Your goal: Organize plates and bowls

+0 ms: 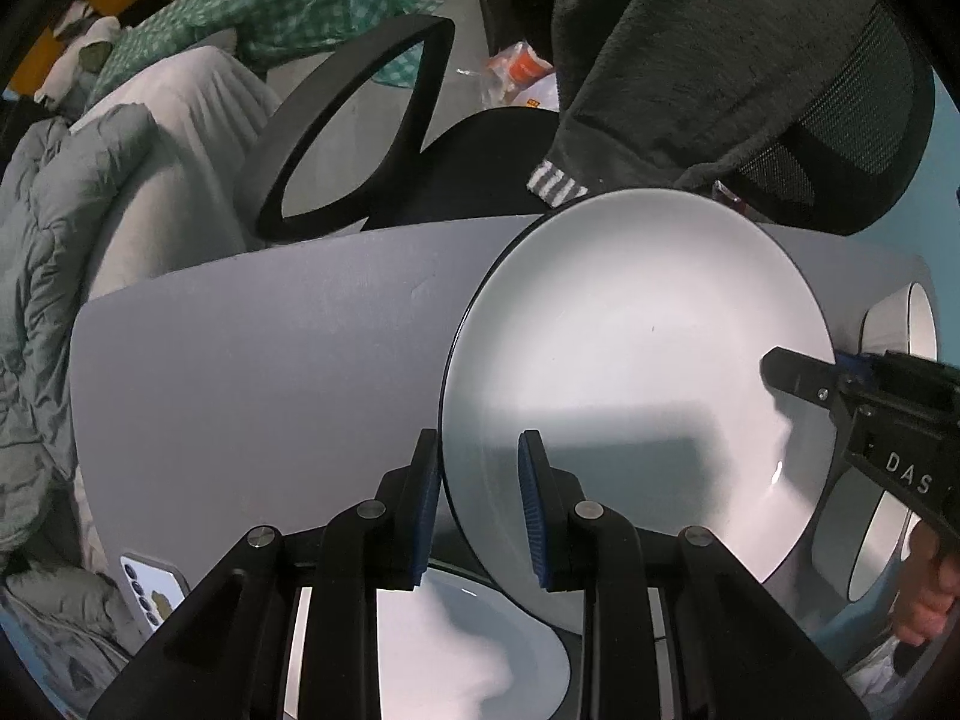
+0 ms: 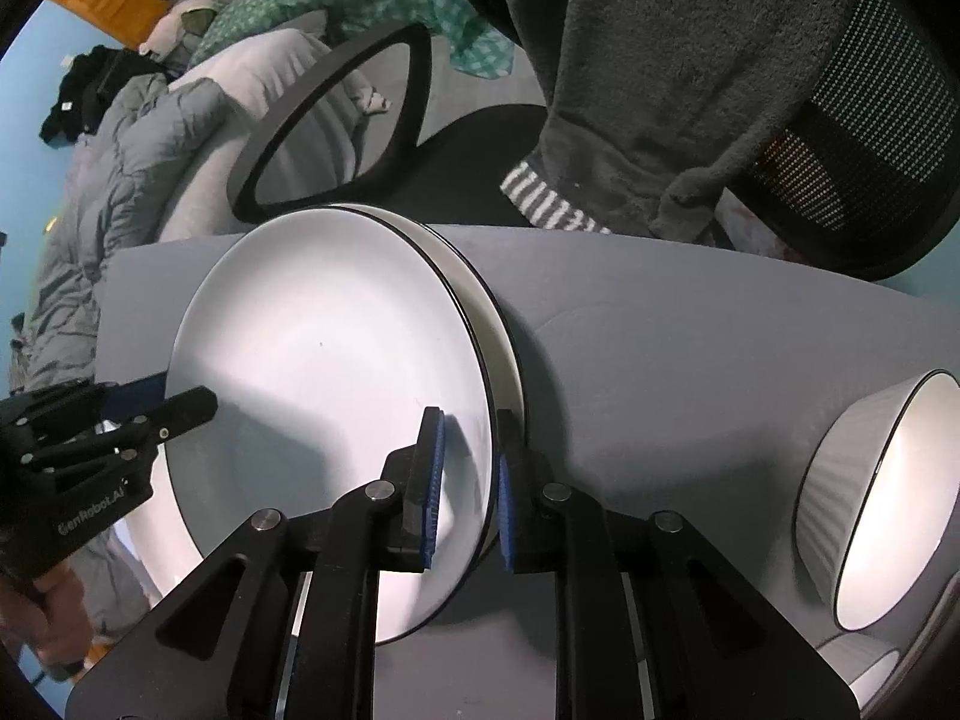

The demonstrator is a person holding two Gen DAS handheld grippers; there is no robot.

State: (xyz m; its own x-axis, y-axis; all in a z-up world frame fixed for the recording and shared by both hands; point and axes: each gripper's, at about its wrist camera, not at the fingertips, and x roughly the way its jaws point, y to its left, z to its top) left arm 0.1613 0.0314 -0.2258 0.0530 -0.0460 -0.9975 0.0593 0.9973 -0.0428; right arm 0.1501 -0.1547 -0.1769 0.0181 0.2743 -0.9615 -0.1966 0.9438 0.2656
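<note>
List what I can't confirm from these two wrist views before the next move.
- Left wrist view: whether the left gripper pads press the top plate rim; the viewing angle hides contact.
- Right wrist view: the same for the right gripper.
- Right wrist view: the lower plate is mostly covered by the top plate.
- Right wrist view: the second bowl is cut off by the picture edge.

Past the grey table [image 1: 270, 360] I see a black office chair [image 1: 354, 138] at twelve o'clock, with a dark fleece garment [image 1: 690, 60] draped over its mesh back. At ten o'clock lie a grey puffer jacket [image 1: 54, 228] and a green checked cloth [image 1: 282, 6]. A phone [image 1: 153, 591] rests on the table's edge at eight o'clock.
</note>
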